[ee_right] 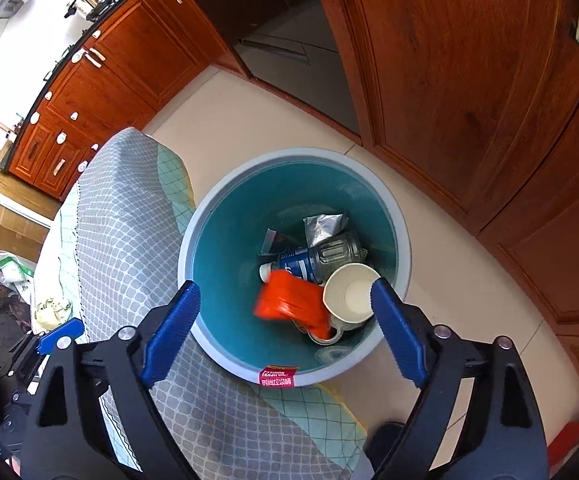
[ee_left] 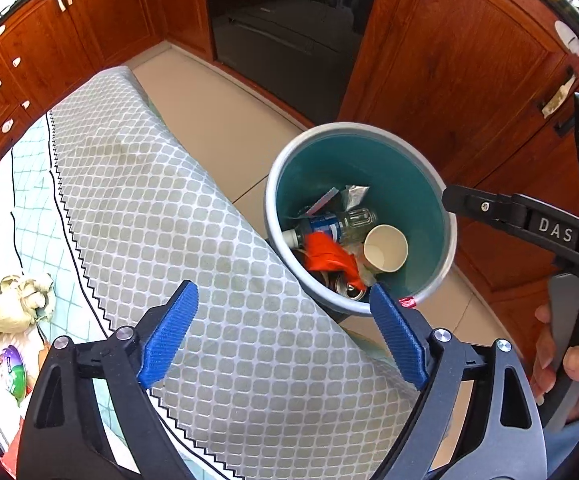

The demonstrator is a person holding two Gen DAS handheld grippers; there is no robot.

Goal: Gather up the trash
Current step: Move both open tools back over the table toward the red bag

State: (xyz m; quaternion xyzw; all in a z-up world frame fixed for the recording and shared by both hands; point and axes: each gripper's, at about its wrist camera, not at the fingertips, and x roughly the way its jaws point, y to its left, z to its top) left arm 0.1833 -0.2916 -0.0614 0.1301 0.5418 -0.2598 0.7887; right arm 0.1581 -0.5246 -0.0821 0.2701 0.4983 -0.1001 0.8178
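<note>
Both grippers, left gripper [ee_left: 283, 334] and right gripper [ee_right: 285, 334], are held with jaws spread empty above the bin [ee_right: 403, 240], where the orange wrapper [ee_right: 289, 300] is seemingly released.

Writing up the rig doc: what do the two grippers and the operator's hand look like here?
Both match: the left gripper and right gripper have ribbed blue finger pads on black triangular linkages with cut-outs and silver pivot bolts. From the left wrist view, the right unit's black arm bears white "DAS" lettering, a green LED, and a grey handle held by a bare hand. No cables visible.
</note>
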